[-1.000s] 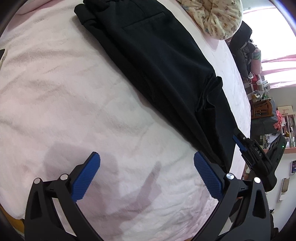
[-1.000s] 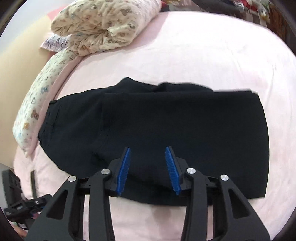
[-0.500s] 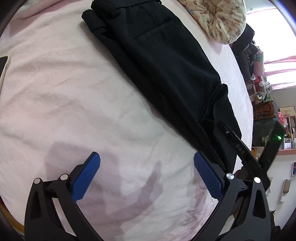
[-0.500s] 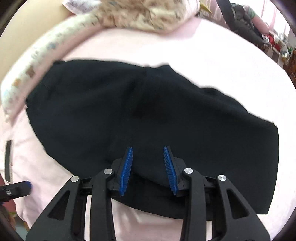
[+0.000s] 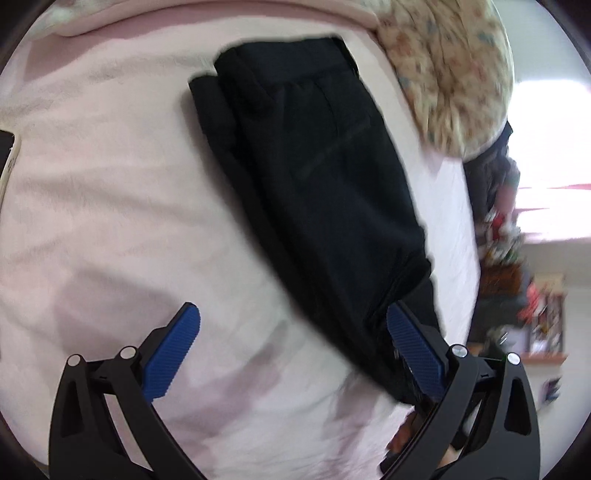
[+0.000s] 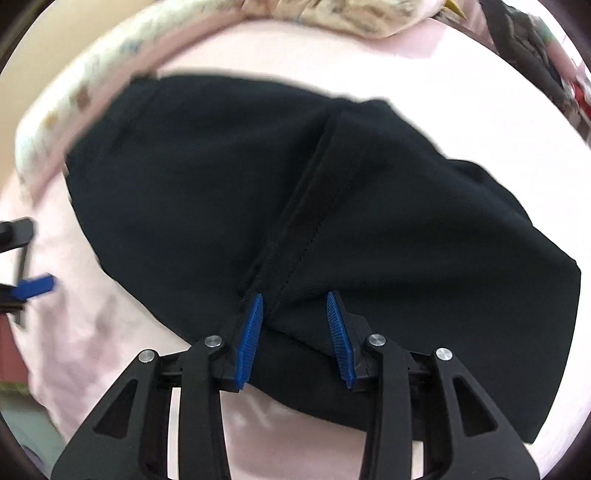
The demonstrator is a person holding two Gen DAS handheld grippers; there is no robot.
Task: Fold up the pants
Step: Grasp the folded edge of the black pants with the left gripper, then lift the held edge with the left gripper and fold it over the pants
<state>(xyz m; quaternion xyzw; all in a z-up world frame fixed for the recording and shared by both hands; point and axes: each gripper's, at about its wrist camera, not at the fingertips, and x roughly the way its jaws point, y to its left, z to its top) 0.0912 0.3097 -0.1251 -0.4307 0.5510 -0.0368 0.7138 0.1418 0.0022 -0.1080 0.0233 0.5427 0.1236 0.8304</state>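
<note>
The black pants [image 5: 325,192] lie folded on a pink bed sheet [image 5: 110,206], waistband and back pocket at the far end. My left gripper [image 5: 291,350] is wide open above the sheet, its right finger beside the pants' near edge. In the right wrist view the pants [image 6: 258,192] fill the middle, a stitched hem running toward me. My right gripper [image 6: 295,332] is partly open, its blue pads on either side of that hem fold at the near edge. The left gripper's blue pad [image 6: 35,286] shows at the left.
A floral pillow [image 5: 454,74] lies at the head of the bed, past the waistband. It also shows in the right wrist view [image 6: 351,14]. A phone [image 5: 7,162] lies on the sheet at the far left. Cluttered shelves [image 5: 535,306] stand beyond the bed's right edge.
Both grippers have moved closer to the pants. The right gripper has come down onto the near edge, hem between its pads. The left has swung toward the waistband end.
</note>
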